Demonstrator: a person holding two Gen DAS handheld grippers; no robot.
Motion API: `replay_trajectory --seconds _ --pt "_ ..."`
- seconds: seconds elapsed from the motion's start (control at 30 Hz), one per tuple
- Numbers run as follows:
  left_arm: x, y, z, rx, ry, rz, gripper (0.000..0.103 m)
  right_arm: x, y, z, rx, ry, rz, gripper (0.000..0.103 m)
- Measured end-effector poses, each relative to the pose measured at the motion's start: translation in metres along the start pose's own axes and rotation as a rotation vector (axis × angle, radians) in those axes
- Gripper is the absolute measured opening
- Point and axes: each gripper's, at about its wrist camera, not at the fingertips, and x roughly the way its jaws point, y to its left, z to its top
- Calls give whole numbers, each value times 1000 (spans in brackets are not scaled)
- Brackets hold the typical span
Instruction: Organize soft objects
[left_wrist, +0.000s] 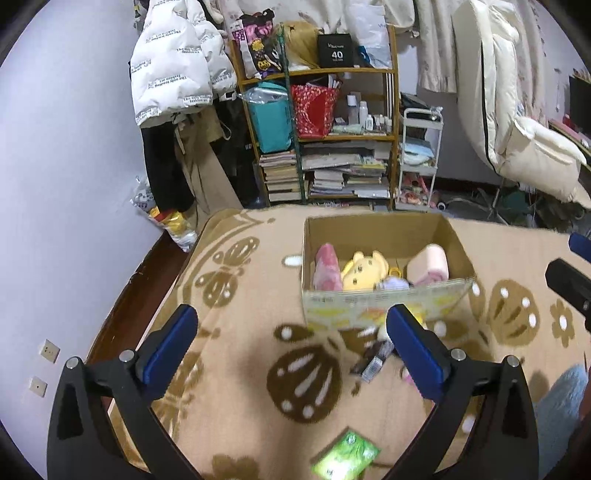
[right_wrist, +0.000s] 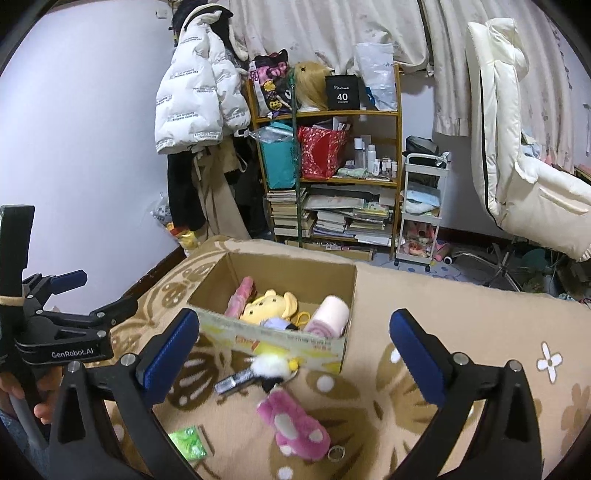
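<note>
An open cardboard box (left_wrist: 369, 310) (right_wrist: 295, 341) stands on a tan flower-patterned blanket (left_wrist: 258, 295). In it lie a pink plush (left_wrist: 327, 267), a yellow plush toy (left_wrist: 364, 271) (right_wrist: 269, 304), a pink-and-white rolled towel (left_wrist: 428, 266) (right_wrist: 330, 317) and a small purple item (left_wrist: 393, 284). In front of the box lie a pink plush slipper (right_wrist: 295, 428) and a white fluffy charm (right_wrist: 269, 365). My left gripper (left_wrist: 295, 347) (right_wrist: 96, 293) is open and empty, short of the box. My right gripper (right_wrist: 295, 354) (left_wrist: 576, 262) is open and empty above the slipper.
A green packet (left_wrist: 345, 458) (right_wrist: 188, 443) and a key ring (right_wrist: 335, 452) lie on the blanket near me. A hand (right_wrist: 40, 410) holds the left gripper. Beyond the bed stand a crowded shelf (right_wrist: 325, 177), a white trolley (right_wrist: 421, 206) and a padded chair (right_wrist: 517, 166).
</note>
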Motion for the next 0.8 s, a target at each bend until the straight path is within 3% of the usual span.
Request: replay_trajectory --seconds 0.43,0.8 --pt "3 -3 -68 25 128 -44 101 -4 10 -43 -15 63 8 103" --pt "26 -12 -99 48 211 -69 101 23 9 -71 17 157 24 103"
